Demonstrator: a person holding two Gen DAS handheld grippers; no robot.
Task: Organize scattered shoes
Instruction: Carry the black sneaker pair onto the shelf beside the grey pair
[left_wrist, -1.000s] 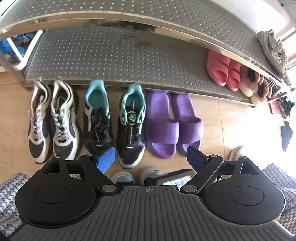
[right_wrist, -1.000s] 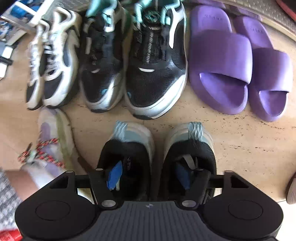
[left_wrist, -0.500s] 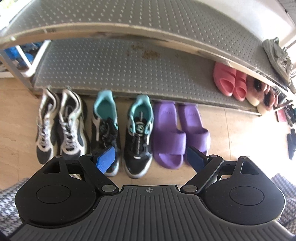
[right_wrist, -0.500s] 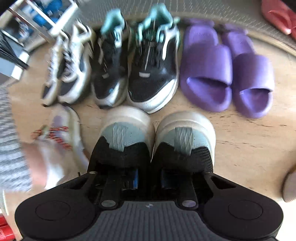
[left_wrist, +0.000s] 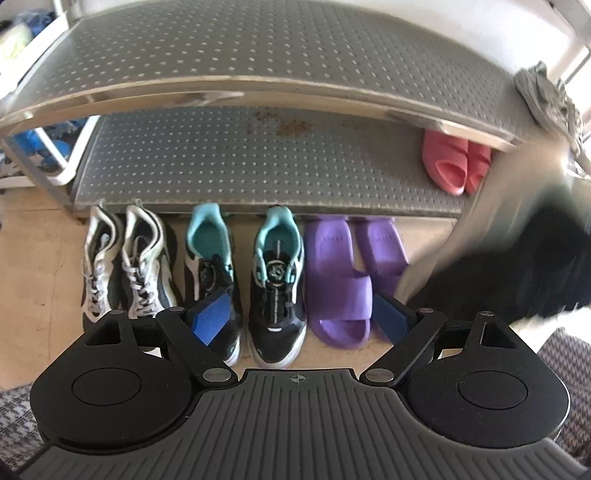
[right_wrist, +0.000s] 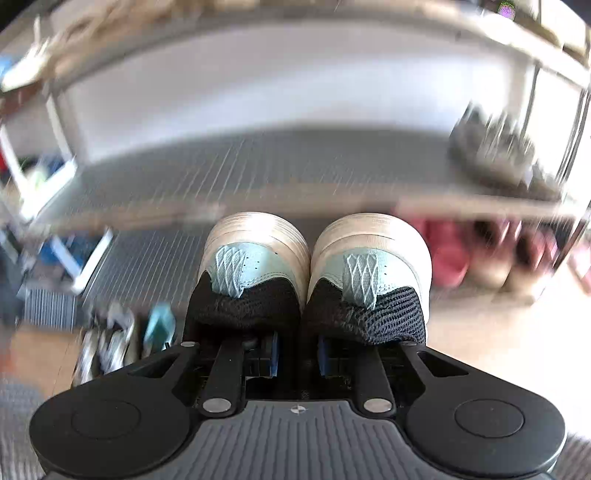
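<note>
- The right hand-held gripper (right_wrist: 297, 354) is clenched on a pair of shoes (right_wrist: 314, 273), its two fingers tucked inside the shoes and pinching their inner sides together
- The pair has black mesh collars, pale blue heel patches and thick cream soles; the heels face away from the camera and the two shoes touch side by side
- The held pair hangs in the air in front of a metal shoe rack (right_wrist: 258, 162), which is badly blurred in the right wrist view
- In the left wrist view the held pair shows only as a dark blurred shape (left_wrist: 517, 266) at the right edge, covering part of the lower shelf
- The left hand-held gripper (left_wrist: 299, 317) is released, its blue pads (left_wrist: 212, 317) wide apart with nothing between them, pointing down at the floor (left_wrist: 40, 266)
- On the floor, in a row along the front of the rack, heels toward it: white and black trainers (left_wrist: 125, 262), black trainers with teal lining (left_wrist: 243, 280), purple slides (left_wrist: 351, 280)
- The three pairs stand just beside one another
- Pink slides (left_wrist: 454, 162) sit on the lower perforated shelf (left_wrist: 258, 162), at its right end
- A grey shoe (left_wrist: 546, 99) lies on the upper shelf (left_wrist: 258, 48), at the right
- Checked fabric (left_wrist: 569, 354) shows at the lower corners of the left wrist view
</note>
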